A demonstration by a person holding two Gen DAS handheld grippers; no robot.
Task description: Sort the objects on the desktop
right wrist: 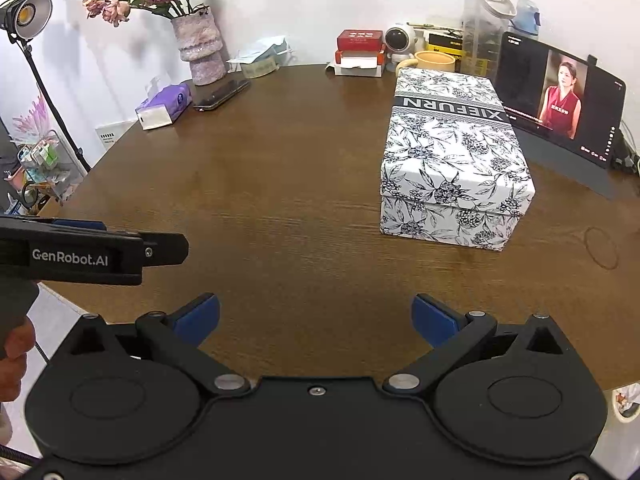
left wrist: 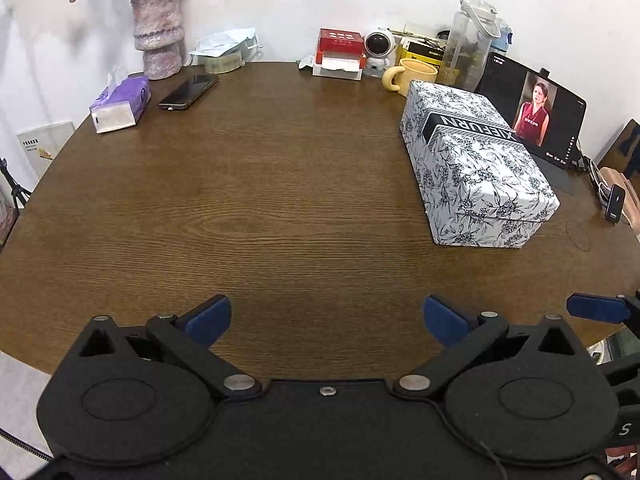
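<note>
Brown wood-grain table (left wrist: 280, 184), round, with its centre bare; all objects sit along the far rim or to the right.

Left gripper (left wrist: 327, 318): blue-padded jaws spread wide, nothing between them, held low over the near edge. Right gripper (right wrist: 316, 316): likewise spread wide and empty, over the near edge, alongside the left unit.

Task items. The floral-print lidded box (right wrist: 452, 160) stands right of centre, lid seated. Just behind it: a yellow mug (left wrist: 412, 74), a clear water bottle (left wrist: 472, 40) and a small white astronaut figure (left wrist: 378, 50). Beside that figure, a red-and-white card box (left wrist: 340, 54). On the far left: a black phone (left wrist: 189, 91) lying flat, a purple tissue pack (left wrist: 120, 106) and a mottled vase of flowers (left wrist: 158, 36). A tablet (right wrist: 560, 96) on its stand plays video just right of the box.

Assessment: sorting appears not yet begun; no item is held. The box is probably the receptacle, though its contents cannot be seen.

Recommendations. If the lid must come off, grip its long sides, since the jaws' spread looks marginal across the width, and lift straight to avoid dragging the base. For the phone, approach low and pinch across the narrow edges; flat objects slip. Keep clear of the vase, which looks top-heavy, and of the tablet when working beside the box.
</note>
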